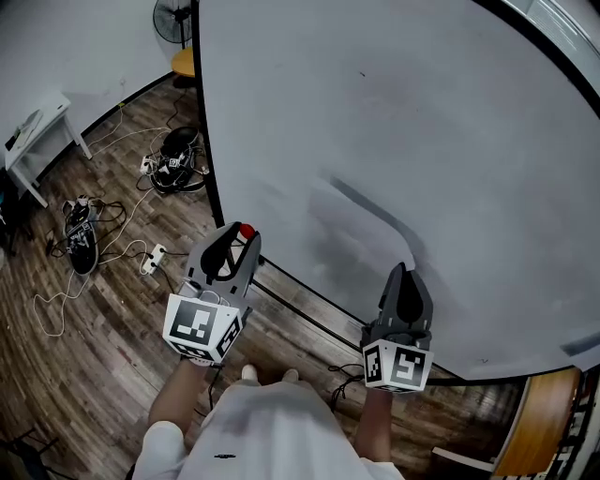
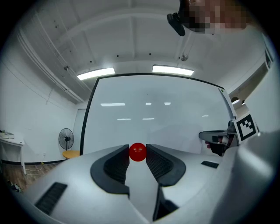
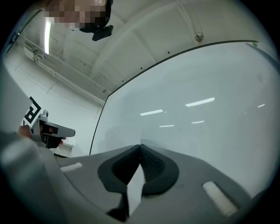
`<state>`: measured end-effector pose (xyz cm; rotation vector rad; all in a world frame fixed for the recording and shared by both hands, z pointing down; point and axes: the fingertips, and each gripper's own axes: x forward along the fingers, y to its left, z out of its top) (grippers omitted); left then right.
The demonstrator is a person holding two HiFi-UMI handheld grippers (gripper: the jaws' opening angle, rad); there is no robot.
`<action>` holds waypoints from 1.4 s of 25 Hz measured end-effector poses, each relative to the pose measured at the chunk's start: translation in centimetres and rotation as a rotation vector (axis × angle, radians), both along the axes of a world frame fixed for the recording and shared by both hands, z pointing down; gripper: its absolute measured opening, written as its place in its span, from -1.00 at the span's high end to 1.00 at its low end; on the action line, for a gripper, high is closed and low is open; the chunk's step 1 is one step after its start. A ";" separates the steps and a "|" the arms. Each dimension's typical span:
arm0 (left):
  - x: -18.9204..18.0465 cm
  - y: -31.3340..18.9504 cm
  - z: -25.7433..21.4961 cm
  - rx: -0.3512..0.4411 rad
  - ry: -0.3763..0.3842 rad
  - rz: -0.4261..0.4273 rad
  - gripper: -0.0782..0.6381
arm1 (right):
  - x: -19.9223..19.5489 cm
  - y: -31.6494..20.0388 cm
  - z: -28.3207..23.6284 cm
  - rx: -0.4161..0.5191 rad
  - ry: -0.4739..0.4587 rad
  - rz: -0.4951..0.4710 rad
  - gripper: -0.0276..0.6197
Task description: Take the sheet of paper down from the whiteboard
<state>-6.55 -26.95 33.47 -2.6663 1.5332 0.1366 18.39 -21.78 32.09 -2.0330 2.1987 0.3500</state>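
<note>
A big whiteboard (image 1: pixel 394 112) stands in front of me. My left gripper (image 1: pixel 243 236) is shut on a small red round magnet (image 1: pixel 247 231), held just off the board's left edge; the magnet (image 2: pixel 138 152) sits pinched between the jaw tips. My right gripper (image 1: pixel 403 275) is shut on the lower edge of a white sheet of paper (image 1: pixel 361 234), which lies close against the board's lower part and is hard to tell from it. In the right gripper view the sheet (image 3: pixel 127 138) rises pale above the closed jaws (image 3: pixel 140 148).
Wooden floor on the left holds cables, a power strip (image 1: pixel 150 259) and dark devices (image 1: pixel 178 150). A white table (image 1: pixel 37 131) stands far left, a fan (image 1: pixel 173 21) and yellow stool (image 1: pixel 185 62) behind the board's edge. A wooden panel (image 1: pixel 539 427) is at bottom right.
</note>
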 end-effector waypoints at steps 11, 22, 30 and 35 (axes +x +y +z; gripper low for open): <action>0.1 0.2 -0.3 -0.006 0.011 0.010 0.44 | 0.0 0.1 0.2 0.000 -0.014 0.003 0.88; 0.9 0.7 -0.5 0.000 0.020 0.021 0.44 | -0.3 0.7 -0.4 -0.001 0.013 -0.016 0.89; 0.5 0.6 -0.3 0.001 0.017 0.011 0.44 | -0.8 0.3 -0.1 -0.002 0.021 -0.039 0.89; 0.1 0.5 -0.3 0.002 0.018 0.009 0.44 | -1.7 0.0 -0.2 0.005 0.046 -0.064 0.89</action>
